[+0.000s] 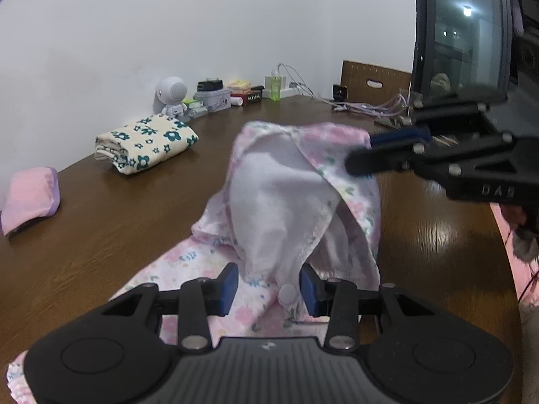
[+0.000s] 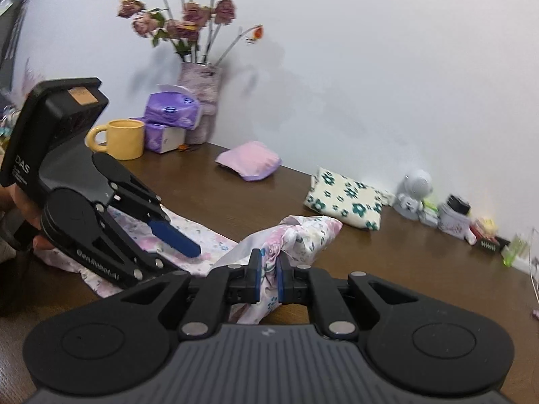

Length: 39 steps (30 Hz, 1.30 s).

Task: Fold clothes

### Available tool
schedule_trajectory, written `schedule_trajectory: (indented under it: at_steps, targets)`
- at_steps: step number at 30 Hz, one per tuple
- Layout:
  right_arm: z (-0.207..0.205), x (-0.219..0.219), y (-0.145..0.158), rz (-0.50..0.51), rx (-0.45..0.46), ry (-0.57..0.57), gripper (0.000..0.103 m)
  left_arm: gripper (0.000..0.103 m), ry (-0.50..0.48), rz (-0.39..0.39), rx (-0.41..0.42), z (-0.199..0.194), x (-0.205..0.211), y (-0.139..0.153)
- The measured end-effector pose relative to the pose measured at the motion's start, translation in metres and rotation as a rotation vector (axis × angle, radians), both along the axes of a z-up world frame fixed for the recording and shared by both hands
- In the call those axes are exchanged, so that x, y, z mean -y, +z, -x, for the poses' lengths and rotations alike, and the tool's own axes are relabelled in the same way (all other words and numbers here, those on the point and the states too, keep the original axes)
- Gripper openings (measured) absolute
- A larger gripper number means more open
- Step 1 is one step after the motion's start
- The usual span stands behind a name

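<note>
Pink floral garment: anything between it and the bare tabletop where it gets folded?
Nothing visible. The pink floral garment hangs from the right gripper over bare table; the folded green-flowered cloth and folded pink cloth sit well aside.

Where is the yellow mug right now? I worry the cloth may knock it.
In the right wrist view, the yellow mug stands far left on the table, beside the purple tissue packs, behind the left gripper.

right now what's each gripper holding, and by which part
Right gripper pinches a bunched edge of the pink floral garment. Left gripper straddles its snap-button edge; grip unclear.
</note>
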State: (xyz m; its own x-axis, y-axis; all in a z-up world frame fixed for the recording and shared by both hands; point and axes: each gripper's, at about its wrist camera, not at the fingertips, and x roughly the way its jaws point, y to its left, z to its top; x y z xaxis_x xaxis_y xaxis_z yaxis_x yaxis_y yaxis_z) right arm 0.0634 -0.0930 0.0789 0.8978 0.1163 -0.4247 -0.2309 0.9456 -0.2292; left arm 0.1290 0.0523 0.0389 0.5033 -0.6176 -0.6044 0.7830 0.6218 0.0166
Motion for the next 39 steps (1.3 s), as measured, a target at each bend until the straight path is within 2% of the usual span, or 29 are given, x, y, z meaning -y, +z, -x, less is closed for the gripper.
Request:
schedule_trajectory:
  at_steps: [4,12,14,15,17,19,22,27,29,31,33,39]
  targets:
    - [-0.001,-0.005,0.004,-0.002,0.008,0.032,0.008,0.023,-0.017,-0.03,0.012,0.002,0.013,-0.005]
    - [-0.003,-0.015,0.009,0.036,0.017,0.112,0.008,0.023,0.018,-0.038,0.014,-0.01,0.027,-0.01]
    - [-0.003,-0.015,0.009,0.039,0.019,0.116,0.008,0.032,0.02,-0.054,0.02,-0.008,0.024,-0.008]
    - [-0.004,-0.014,0.009,0.037,0.02,0.118,0.008,0.041,0.028,-0.068,0.03,-0.006,0.021,-0.008]
    - [-0.004,-0.01,0.009,0.026,0.019,0.122,0.008,0.044,0.038,-0.073,0.04,-0.007,0.017,-0.006]
    - [-0.004,-0.009,0.009,0.023,0.02,0.129,0.008,0.051,0.052,-0.076,0.043,-0.009,0.015,-0.005]
    - [-0.005,-0.007,0.008,0.027,0.02,0.146,0.008,0.053,0.084,-0.092,0.034,-0.016,0.018,-0.005]
    - [-0.007,0.0,0.008,0.01,0.018,0.157,0.008,0.053,0.051,-0.114,0.042,-0.003,0.014,0.001]
    - [-0.007,0.003,0.008,0.004,0.018,0.167,0.008,0.059,0.055,-0.108,0.077,0.001,0.009,0.004]
    - [-0.008,0.003,0.007,0.004,0.018,0.177,0.008,0.071,0.059,-0.091,0.121,0.003,0.004,0.007]
    - [-0.008,0.004,0.006,0.004,0.017,0.19,0.008,0.078,0.056,-0.086,0.142,-0.002,0.005,0.009]
    - [-0.011,0.006,0.005,0.002,0.015,0.218,0.008,0.079,-0.038,-0.144,0.109,-0.031,0.027,0.003]
